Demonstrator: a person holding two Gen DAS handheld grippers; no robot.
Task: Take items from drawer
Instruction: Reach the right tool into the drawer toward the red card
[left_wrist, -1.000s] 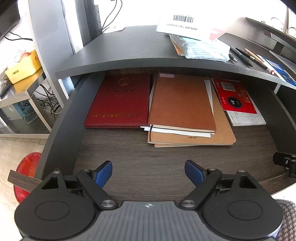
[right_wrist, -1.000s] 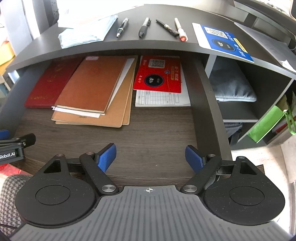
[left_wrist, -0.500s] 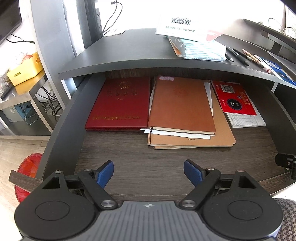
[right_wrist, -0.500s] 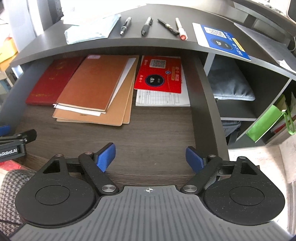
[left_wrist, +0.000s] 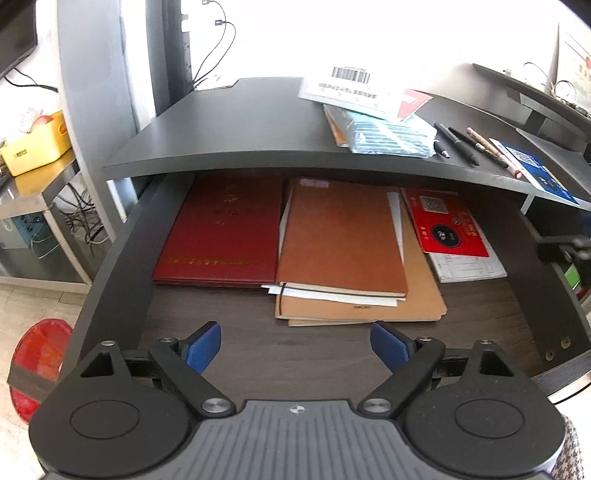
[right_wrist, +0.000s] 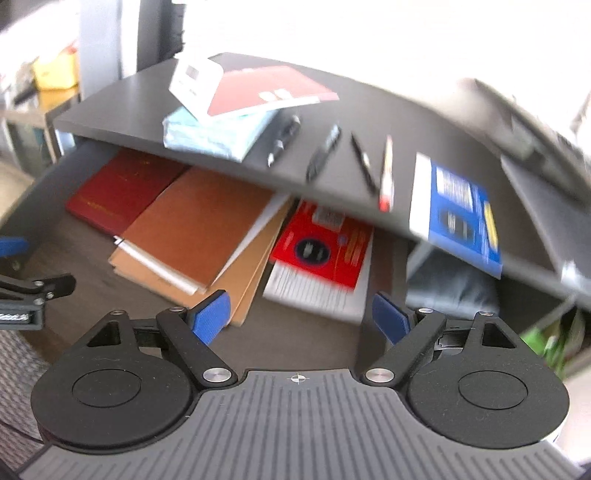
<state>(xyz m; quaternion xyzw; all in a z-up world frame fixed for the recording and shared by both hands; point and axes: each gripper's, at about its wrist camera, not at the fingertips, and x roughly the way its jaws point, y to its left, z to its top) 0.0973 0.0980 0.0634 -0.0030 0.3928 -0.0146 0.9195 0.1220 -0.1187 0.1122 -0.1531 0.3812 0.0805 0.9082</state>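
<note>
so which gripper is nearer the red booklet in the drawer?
Right. The right gripper hovers just short of the red booklet, which lies straight ahead. The left gripper sits further left, facing the brown notebook. Both jaws open.

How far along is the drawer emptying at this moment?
Done: the drawer stands open. In hand: nothing; the left gripper and right gripper are both open and empty. Left: the dark red book, brown notebook on its folders, and red card all lie inside.
</note>
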